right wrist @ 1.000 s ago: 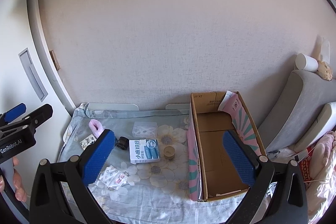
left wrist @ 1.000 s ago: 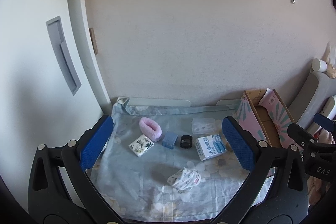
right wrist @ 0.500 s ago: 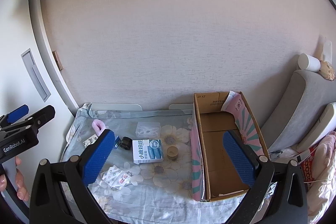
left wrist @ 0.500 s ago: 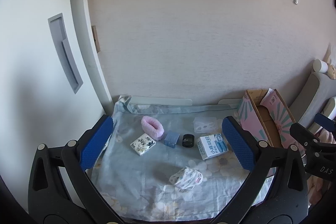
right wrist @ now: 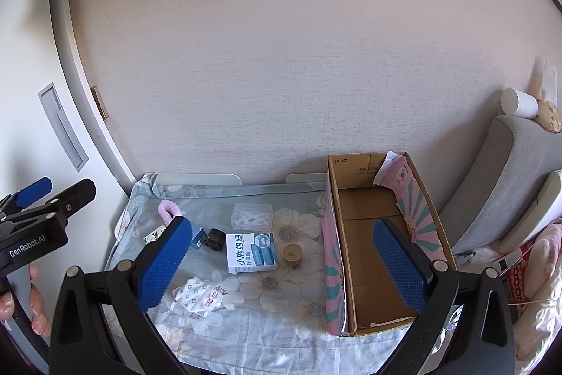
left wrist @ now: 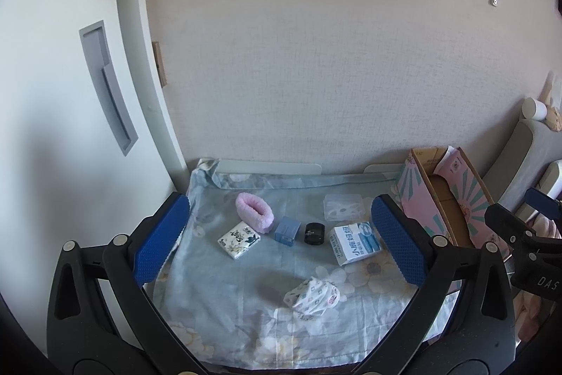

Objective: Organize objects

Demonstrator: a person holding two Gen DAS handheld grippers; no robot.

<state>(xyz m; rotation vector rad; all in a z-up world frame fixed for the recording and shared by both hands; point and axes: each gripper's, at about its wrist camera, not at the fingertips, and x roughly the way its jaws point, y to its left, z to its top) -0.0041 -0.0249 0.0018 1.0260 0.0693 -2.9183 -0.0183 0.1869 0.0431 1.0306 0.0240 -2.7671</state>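
On the floral cloth point(left wrist: 217, 297), eight loose items are lying; one open carton point(right wrist: 372, 234) is standing at the cloth's 3 o'clock edge, nothing visible inside it.

Left gripper point(left wrist: 281, 241) is hovering above the cloth, fingers spread wide, holding nothing. Right gripper point(right wrist: 281, 259) is hovering likewise, spread wide and holding nothing, its right finger point(right wrist: 398, 264) showing in front of the carton's inside.

Count, left wrist view:
- One pink scrunchie point(left wrist: 254, 212) is sitting at 11 o'clock of the cluster.
- One floral tissue pack point(left wrist: 239, 240) is lying just beside it, at its 7 o'clock.
- One small blue box point(left wrist: 287, 231) is touching or nearly touching the scrunchie's 4 o'clock end.
- One black jar point(left wrist: 314, 233) is standing just at 3 o'clock of the blue box.
- One white-blue box point(left wrist: 355, 243) is lying at 3 o'clock of the jar.
- One clear case point(left wrist: 343, 207) is lying at 12 o'clock of that box.
- One patterned pouch point(left wrist: 312, 296) is lying apart, at 6 o'clock of the jar.

Right wrist view only: one tan jar point(right wrist: 293, 254) is standing between the white-blue box and the carton.
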